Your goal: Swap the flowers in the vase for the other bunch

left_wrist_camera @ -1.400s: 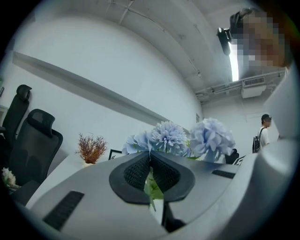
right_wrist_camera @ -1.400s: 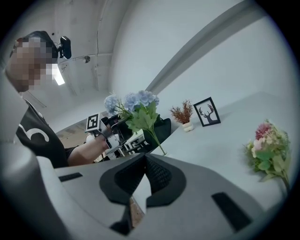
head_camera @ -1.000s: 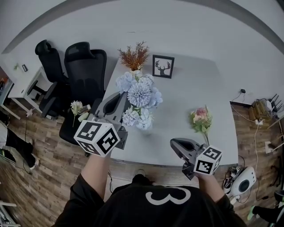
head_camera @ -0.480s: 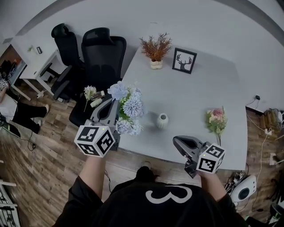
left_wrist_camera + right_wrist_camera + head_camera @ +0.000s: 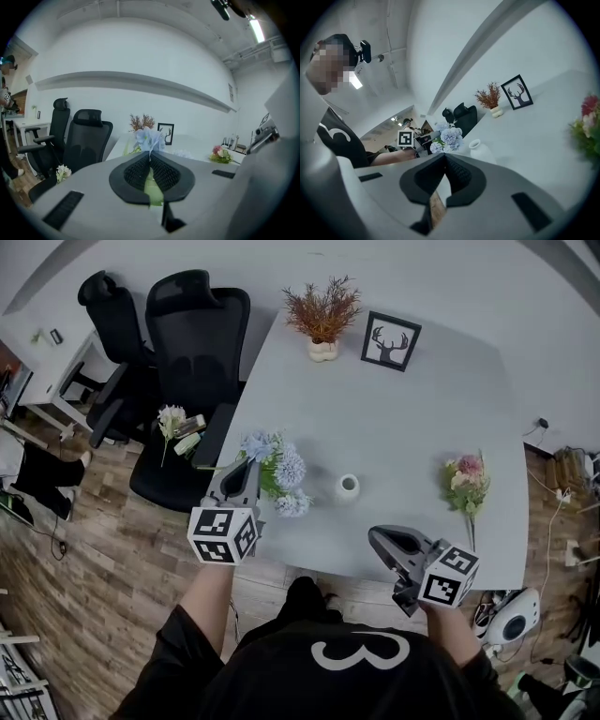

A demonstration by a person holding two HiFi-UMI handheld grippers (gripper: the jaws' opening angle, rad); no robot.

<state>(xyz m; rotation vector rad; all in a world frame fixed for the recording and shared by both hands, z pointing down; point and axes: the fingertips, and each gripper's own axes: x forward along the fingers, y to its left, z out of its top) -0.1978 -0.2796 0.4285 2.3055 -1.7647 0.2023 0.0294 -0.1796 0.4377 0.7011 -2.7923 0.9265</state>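
While in left gripper, 1 blue bunch, nr 1 vase.

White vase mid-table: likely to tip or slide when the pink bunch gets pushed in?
Probably light: the vase is small and holds no flowers, so a nudge could slide it on the smooth table. Its body looks wider than its neck, so it likely resists tipping, though a sideways stem may lever it. Nothing steadies it.

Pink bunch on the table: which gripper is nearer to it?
Right. The right gripper is just short of the pink bunch, toward the person; the left gripper, shut on the blue bunch, is beyond the vase.
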